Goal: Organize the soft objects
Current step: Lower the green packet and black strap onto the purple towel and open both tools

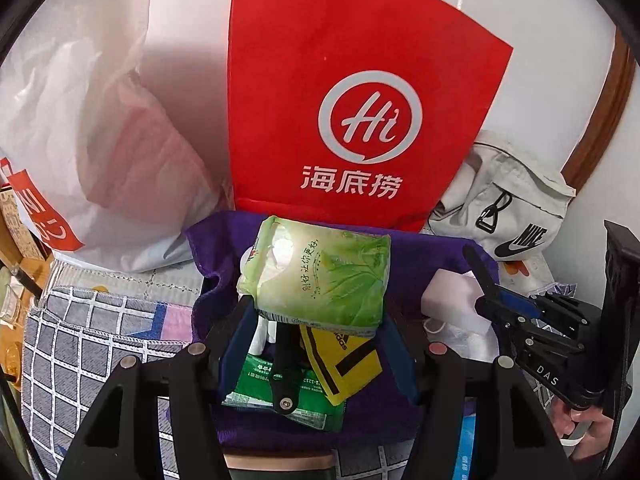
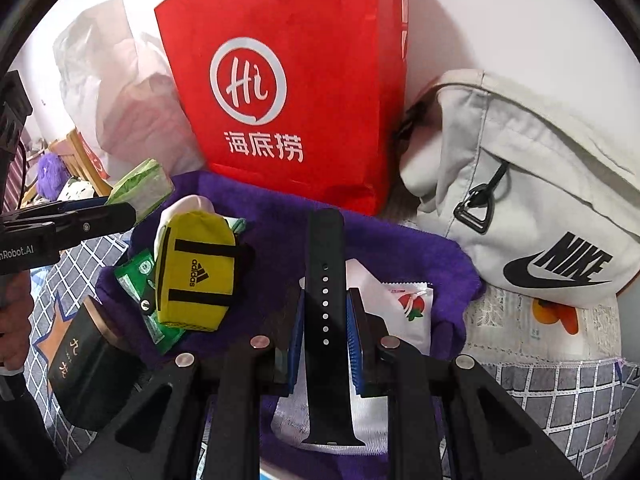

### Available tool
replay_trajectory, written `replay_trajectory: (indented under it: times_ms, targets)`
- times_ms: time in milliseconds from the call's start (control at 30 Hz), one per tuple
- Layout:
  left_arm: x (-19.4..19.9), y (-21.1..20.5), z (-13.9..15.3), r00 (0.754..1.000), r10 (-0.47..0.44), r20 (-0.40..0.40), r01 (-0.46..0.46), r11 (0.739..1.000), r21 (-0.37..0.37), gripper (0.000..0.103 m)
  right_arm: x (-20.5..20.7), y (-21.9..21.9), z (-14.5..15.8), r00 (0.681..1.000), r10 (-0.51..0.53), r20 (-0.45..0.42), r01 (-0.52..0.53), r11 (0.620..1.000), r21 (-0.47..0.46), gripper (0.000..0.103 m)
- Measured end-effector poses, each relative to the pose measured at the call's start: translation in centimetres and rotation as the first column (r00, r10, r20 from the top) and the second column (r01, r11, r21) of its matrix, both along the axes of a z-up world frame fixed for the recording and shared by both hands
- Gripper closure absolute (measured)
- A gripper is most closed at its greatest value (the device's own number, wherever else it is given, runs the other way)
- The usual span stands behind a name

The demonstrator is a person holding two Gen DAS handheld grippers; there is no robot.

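Observation:
My left gripper (image 1: 320,312) is shut on a light green tissue pack (image 1: 324,276) and holds it above a purple cloth (image 1: 224,240). Under it lie a yellow Adidas pouch (image 1: 344,364), a dark green packet (image 1: 256,384) and another black strap (image 1: 285,364). My right gripper (image 2: 325,312) is shut on a black watch strap (image 2: 325,264) over the same purple cloth (image 2: 276,220). In the right wrist view the yellow pouch (image 2: 196,272), the green packet (image 2: 134,276) and a white strawberry sachet (image 2: 404,312) lie on the cloth. The left gripper with the tissue pack (image 2: 140,188) shows at the left.
A red paper bag (image 1: 344,92) stands behind the cloth against the wall. A white plastic bag (image 1: 100,140) is at the left and a white Nike bag (image 2: 532,208) at the right. A dark box (image 2: 84,360) stands at the cloth's left edge on a grey checked mat (image 1: 80,340).

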State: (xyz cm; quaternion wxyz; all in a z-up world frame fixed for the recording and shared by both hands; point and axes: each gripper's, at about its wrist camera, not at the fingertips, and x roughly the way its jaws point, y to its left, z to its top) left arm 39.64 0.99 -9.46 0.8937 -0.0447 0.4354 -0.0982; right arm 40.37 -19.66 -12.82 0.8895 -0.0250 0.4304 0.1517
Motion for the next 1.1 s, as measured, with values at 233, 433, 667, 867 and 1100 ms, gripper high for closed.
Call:
replay_trajectory:
  times_ms: [233,433,667,867,1100]
  targets:
    - [0.7,0.1,-0.9,1.000,0.008,-0.018,-0.008,1.000,0.012,0.044,0.8,-0.4,-0.7,1.000,0.004,-0.019,-0.004,1.000,-0.003,0.083]
    - [1.0,0.4,-1.5,0.999,0.014,-0.039,-0.013,1.000,0.017,0.044,0.8,-0.2,-1.1,0.998,0.040,-0.043,-0.039,0.999,0.010,0.083]
    - [1.7,0.2,-2.4,0.998,0.011,-0.069,-0.010,1.000,0.023,0.044,0.9,0.5,-1.9,0.996,0.065,-0.053,-0.067,0.997,-0.028,0.083]
    - [1.9,0.1,-2.9,0.997,0.009,-0.077,-0.007,1.000,0.028,0.044,1.2,0.3,-2.1,0.997,0.060,-0.056,-0.062,0.997,-0.041,0.083]
    - [2.1,0.1,-3.4,0.995,0.001,-0.095,0.002,1.000,0.029,0.044,1.2,0.3,-2.1,0.996,0.070,-0.052,-0.073,0.996,-0.055,0.083]
